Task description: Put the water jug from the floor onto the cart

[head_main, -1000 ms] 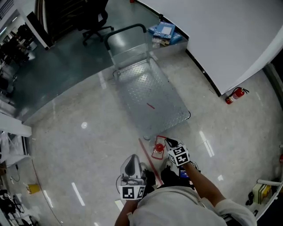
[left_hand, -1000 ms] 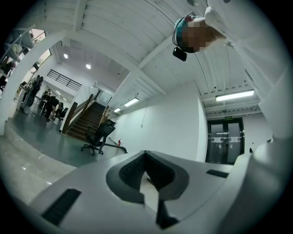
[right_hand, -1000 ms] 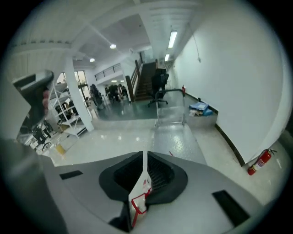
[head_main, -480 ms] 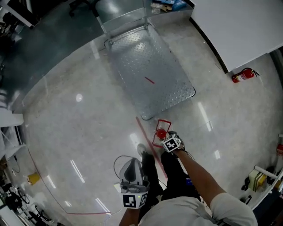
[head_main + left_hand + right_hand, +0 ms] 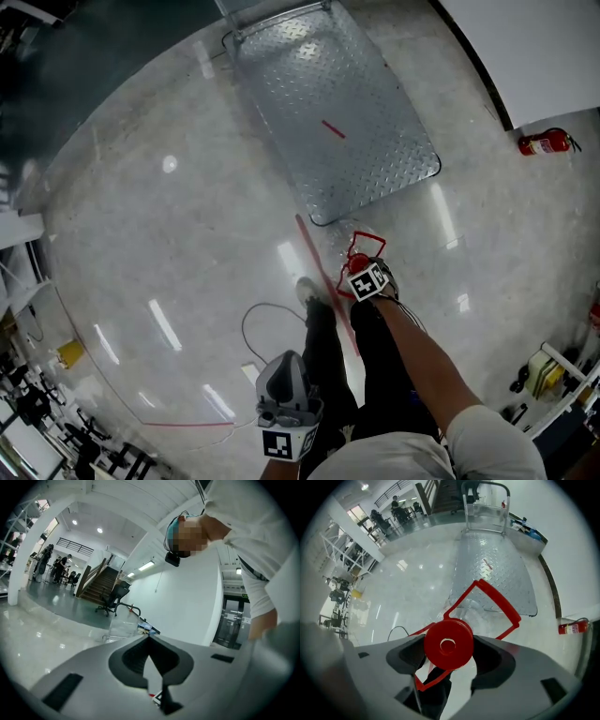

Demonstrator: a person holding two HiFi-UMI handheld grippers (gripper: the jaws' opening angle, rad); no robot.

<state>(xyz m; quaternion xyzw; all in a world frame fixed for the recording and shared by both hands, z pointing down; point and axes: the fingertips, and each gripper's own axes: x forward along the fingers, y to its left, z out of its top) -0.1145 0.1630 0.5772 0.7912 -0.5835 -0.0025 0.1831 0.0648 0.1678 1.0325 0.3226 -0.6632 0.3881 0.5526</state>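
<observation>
Two things differ from a second ago.

Head view: my right gripper has dropped straight down over the water jug. The jug stands on the floor at 6 o'clock from the cart, just off its near edge. My left gripper has sunk low too and sits idle. The marker cube covers most of the jug, so only bits of red handle peek out.

Left gripper view: the jaws are pinched together on nothing and aimed toward the cart. No jug in it, and my own body fills the 3 o'clock side.

Right gripper view: the jaws are opening wide, with the red cap sitting between them. The pads aren't pressing it, far as I can see. So I reckon the grab comes next, and the lift hasn't begun. The clear jug body nearly vanishes against the floor, and mostly just the handle shows.
</observation>
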